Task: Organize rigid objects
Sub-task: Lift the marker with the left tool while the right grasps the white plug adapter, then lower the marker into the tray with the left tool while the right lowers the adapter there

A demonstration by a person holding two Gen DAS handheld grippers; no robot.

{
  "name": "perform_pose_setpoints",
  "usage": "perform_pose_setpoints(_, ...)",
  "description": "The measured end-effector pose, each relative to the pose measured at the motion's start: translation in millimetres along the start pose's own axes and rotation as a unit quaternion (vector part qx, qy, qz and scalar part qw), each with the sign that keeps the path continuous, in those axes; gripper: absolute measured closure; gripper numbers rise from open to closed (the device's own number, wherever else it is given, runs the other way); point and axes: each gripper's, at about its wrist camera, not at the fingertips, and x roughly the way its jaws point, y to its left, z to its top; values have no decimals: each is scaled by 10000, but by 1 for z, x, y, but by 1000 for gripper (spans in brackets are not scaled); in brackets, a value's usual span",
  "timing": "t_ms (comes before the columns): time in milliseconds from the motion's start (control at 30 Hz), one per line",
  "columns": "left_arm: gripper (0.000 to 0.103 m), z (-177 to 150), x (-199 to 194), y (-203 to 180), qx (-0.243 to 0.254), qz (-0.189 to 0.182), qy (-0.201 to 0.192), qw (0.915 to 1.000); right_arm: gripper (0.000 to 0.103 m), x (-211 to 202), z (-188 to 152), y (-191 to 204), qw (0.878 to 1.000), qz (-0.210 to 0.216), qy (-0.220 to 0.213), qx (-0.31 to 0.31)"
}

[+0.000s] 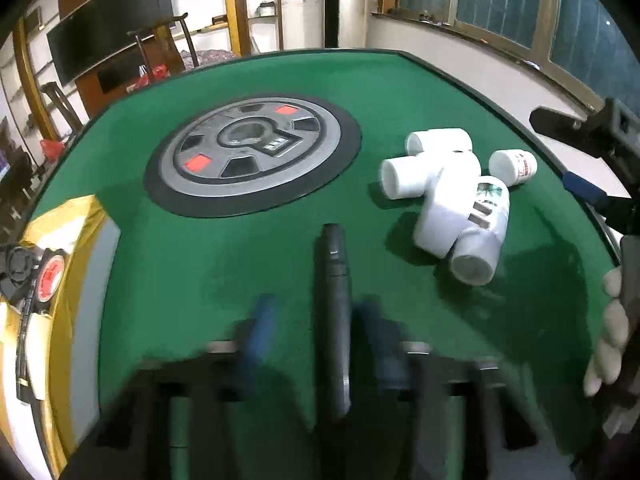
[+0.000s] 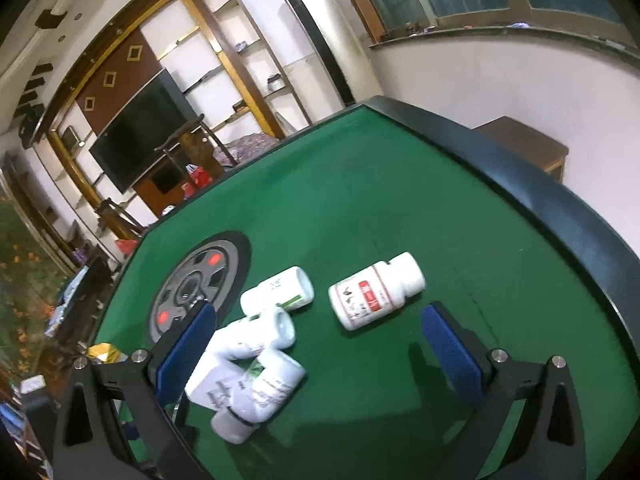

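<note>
A dark grey pen-like stick (image 1: 332, 280) lies along the green felt, pointing away from me. My left gripper (image 1: 320, 328) is shut on its near end, and the blue pads are blurred. To the right lies a heap of white bottles (image 1: 452, 200), with a small red-labelled bottle (image 1: 514, 166) beside it. My right gripper (image 2: 320, 350) stands open just above the felt. The heap of white bottles (image 2: 248, 372) lies against its left pad (image 2: 188, 348). The red-labelled bottle (image 2: 376, 290) and a green-labelled bottle (image 2: 278, 290) lie just beyond its fingertips.
A round grey panel with red squares (image 1: 252, 156) sits in the middle of the green table (image 1: 400, 92). A gold bag holding a dark item (image 1: 56, 280) lies at the left edge. A gloved hand (image 1: 608, 340) holds the right gripper. The raised black rim (image 2: 540, 200) borders the felt.
</note>
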Motion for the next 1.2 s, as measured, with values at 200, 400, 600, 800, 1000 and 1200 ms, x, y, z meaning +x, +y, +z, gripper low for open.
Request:
perform_pose_setpoints(200, 89, -27, -40, 48, -853, -834, -93, 9928, 0, 5, -3, 11, 9994, -142, 108, -289)
perform_pose_setpoints(400, 88, -44, -94, 82, -1272, -1416, -568, 9801, 0, -3, -22, 80, 9851, -120, 428, -1664)
perform_pose_setpoints(600, 88, -45, -123, 104, -1377, -1619, -908, 9729, 7, 24, -45, 119, 9573, -454, 716, -2763)
perform_pose_setpoints(800, 88, -58, -141, 136, -1639, -1313, -1117, 9713, 60, 49, -51, 117, 9568, -356, 1233, -2609)
perform_pose_setpoints(1000, 88, -74, -146, 181, -1956, -786, -1199, 9702, 60, 23, -44, 111, 9704, -5, 1168, -2115)
perform_pose_setpoints(1200, 88, -97, -135, 221, -2326, -232, -952, 9676, 60, -17, -36, 135, 9723, 654, 985, -2015)
